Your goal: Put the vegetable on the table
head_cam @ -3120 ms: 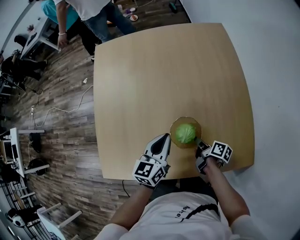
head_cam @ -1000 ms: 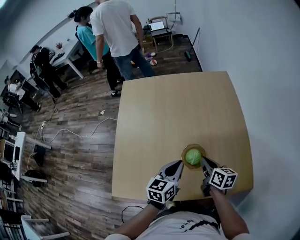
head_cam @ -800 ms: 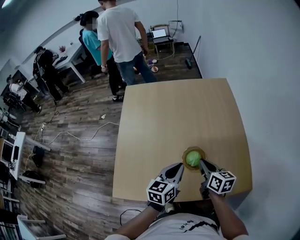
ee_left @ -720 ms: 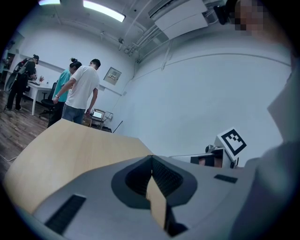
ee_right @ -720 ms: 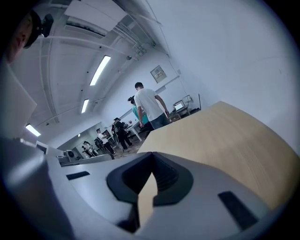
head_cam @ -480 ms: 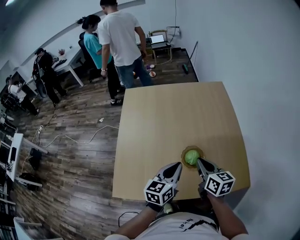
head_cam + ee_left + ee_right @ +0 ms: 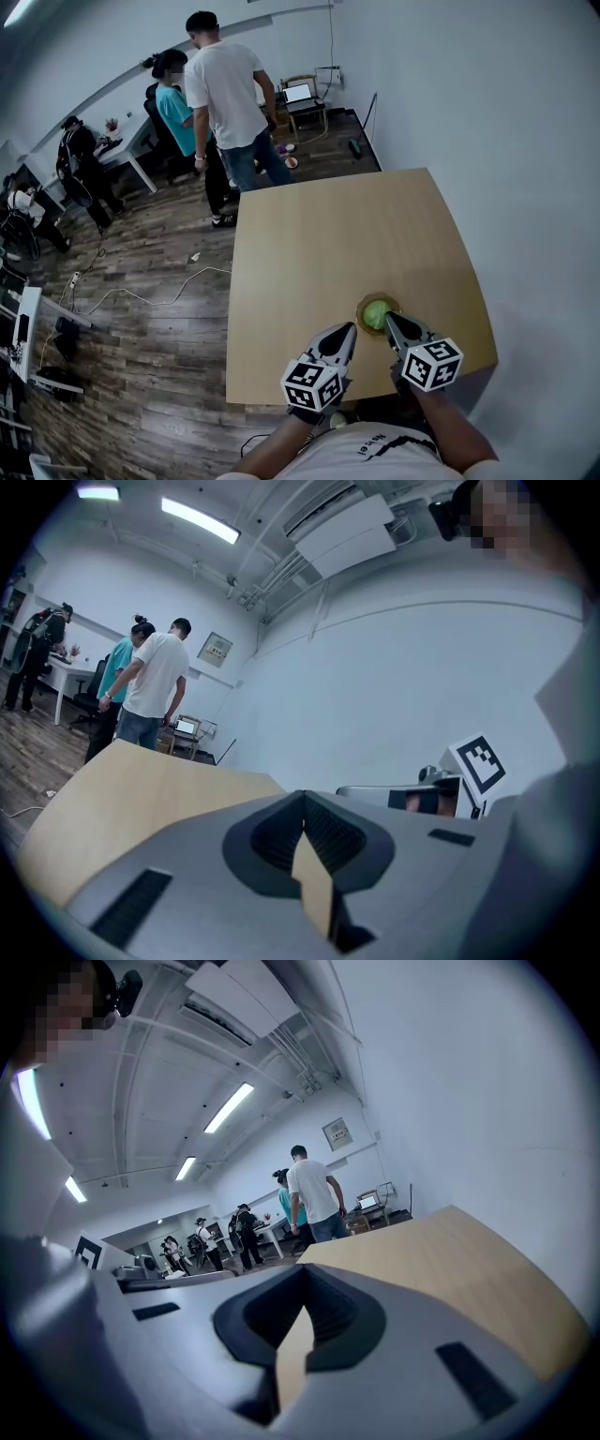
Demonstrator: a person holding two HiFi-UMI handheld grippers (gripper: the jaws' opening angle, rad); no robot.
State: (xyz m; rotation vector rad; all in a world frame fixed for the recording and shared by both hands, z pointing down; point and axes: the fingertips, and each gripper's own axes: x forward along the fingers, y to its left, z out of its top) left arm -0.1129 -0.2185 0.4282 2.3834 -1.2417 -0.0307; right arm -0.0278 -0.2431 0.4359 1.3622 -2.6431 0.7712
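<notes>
Tongs report: left tongs [image 7: 343, 330] and right tongs [image 7: 389, 321] are both pinched shut with nothing in either, hanging over the near edge of the bench [image 7: 319, 244], right tip just beside the bowl [image 7: 360, 309]. Green vegetable [image 7: 376, 313] sits in that little brown bowl, not on the bare wood, so I'd say lifting it out and setting it down on the bench is what's left. Couple of people [image 7: 220, 94] stand on the floor [image 7: 141, 309] past the far end.

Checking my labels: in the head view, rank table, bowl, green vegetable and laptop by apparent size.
1. Table
2. Bowl
3. Green vegetable and laptop look alike; the laptop is much farther away, so unranked.
</notes>
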